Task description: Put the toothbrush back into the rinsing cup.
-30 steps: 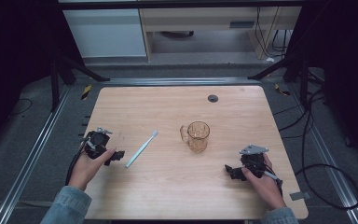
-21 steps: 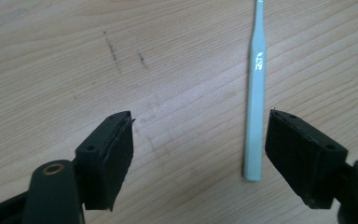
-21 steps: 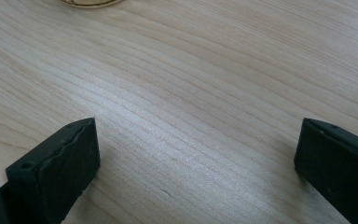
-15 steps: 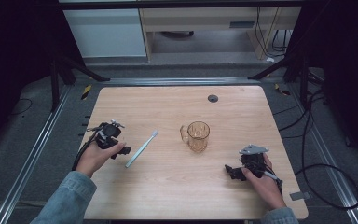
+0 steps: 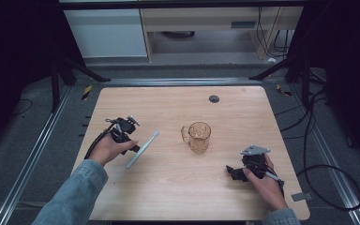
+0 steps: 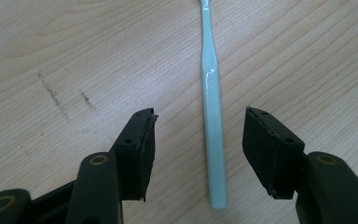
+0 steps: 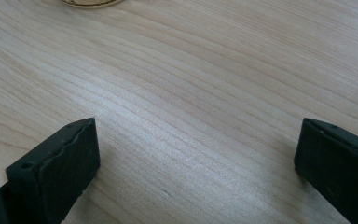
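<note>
The desk [image 5: 178, 187] is a pale wooden top with round corners. The person's two arms come in over its near edge.

The left arm wears a blue sleeve [image 5: 72, 197] and reaches up from the near left corner. The left hand [image 5: 107, 149] sits close to the left edge of the desk and holds the left claw [image 5: 132, 149], which points toward the middle of the desk. The right hand [image 5: 262, 180] rests low by the near right corner, and the right claw [image 5: 229, 171] points left, along the near edge.

A clear glass mug [image 5: 198, 137] stands near the middle of the desk, handle to the left.

The toothbrush [image 6: 213, 135] is pale green and lies flat on the desk, between the mug and the left edge. Its long line runs slantwise: the brush end points toward the far right corner and the handle end toward the near left corner.

The left claw has just been closing. Its jaws stand on both sides of the handle end, but they do not touch it. The right claw is wide open, with bare wood between its jaws.
</note>
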Demonstrator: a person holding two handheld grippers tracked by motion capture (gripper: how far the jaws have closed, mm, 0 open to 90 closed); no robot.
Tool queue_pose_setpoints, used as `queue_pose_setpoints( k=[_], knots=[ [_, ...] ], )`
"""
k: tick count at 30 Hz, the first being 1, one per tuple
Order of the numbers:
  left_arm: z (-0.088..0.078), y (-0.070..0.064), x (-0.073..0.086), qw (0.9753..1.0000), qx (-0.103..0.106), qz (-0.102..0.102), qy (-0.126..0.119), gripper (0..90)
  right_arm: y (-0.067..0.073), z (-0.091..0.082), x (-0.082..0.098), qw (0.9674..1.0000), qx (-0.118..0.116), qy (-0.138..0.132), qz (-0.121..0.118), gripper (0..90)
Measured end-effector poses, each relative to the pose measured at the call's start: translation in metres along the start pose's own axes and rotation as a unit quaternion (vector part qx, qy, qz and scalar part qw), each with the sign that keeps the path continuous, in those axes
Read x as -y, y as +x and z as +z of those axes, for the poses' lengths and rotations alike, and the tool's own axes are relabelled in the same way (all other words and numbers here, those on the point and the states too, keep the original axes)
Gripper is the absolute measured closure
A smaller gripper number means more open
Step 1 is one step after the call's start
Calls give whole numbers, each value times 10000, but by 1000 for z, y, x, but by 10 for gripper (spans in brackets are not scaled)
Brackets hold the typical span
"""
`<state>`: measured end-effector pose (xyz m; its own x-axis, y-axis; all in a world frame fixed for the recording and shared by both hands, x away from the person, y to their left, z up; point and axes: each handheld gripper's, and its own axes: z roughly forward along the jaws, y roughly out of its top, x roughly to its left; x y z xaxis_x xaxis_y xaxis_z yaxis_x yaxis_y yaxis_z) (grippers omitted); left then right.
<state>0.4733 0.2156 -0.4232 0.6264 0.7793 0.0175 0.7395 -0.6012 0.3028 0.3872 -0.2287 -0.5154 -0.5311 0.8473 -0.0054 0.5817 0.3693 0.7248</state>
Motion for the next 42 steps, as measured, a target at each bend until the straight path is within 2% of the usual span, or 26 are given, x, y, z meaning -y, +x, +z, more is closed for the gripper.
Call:
queue_pose_setpoints(
  k=[4, 11, 16, 24, 42],
  knots=[
    [4, -5, -12, 9998, 20, 120, 152, 482, 0, 0, 0, 10000, -4, 0, 4, 4],
    [13, -12, -22, 9989, -8, 270, 384, 515, 0, 0, 0, 10000, 1, 1, -4, 4],
    [26, -13, -29, 9977, 1, 278, 618, 541, 0, 0, 0, 10000, -1, 1, -3, 4],
    [46, -13, -43, 9959, -74, 278, 852, 602, 0, 0, 0, 10000, -6, -1, 5, 4],
    [55, -9, -54, 9939, -80, 256, 1073, 683, 0, 0, 0, 10000, -8, 4, -25, 4]
  ],
)
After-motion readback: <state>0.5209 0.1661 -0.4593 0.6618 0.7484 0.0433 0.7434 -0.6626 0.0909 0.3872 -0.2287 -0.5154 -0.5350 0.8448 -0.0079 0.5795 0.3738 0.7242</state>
